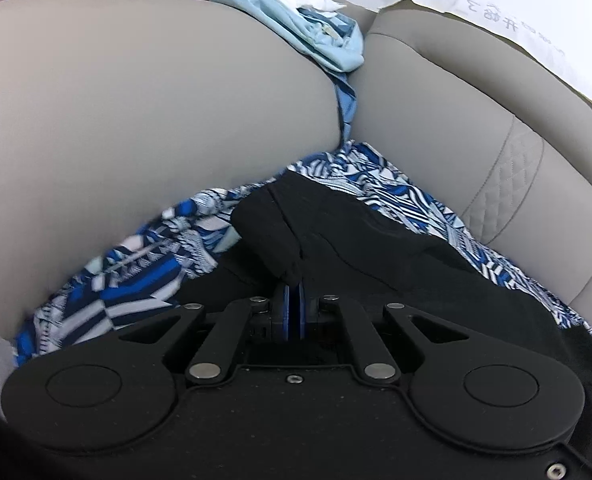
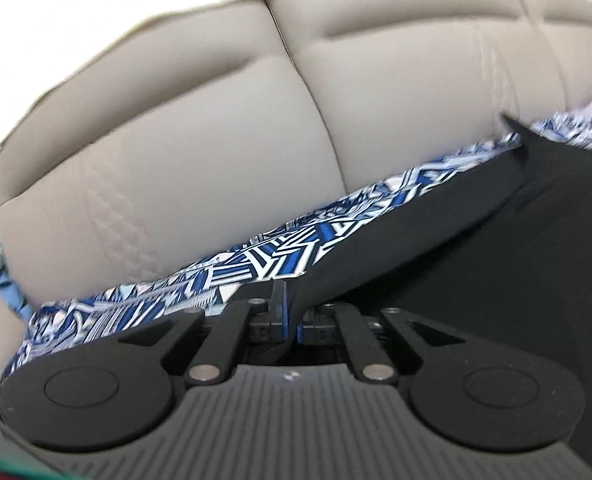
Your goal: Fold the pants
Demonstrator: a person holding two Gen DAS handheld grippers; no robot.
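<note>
Black pants (image 1: 355, 240) lie on a blue-and-white patterned cloth (image 1: 136, 272) spread over a beige sofa seat. My left gripper (image 1: 294, 300) is shut on a bunched fold of the black pants just ahead of its blue pads. In the right wrist view the black pants (image 2: 475, 248) stretch away to the right over the patterned cloth (image 2: 280, 256). My right gripper (image 2: 292, 308) is shut on an edge of the black pants, pulled taut from the pads toward the upper right.
The beige sofa backrest cushions (image 1: 136, 100) rise close behind the cloth, also in the right wrist view (image 2: 216, 128). A light blue garment (image 1: 315, 36) is stuffed in the gap between cushions. White paper with print (image 1: 515, 12) lies at the upper right.
</note>
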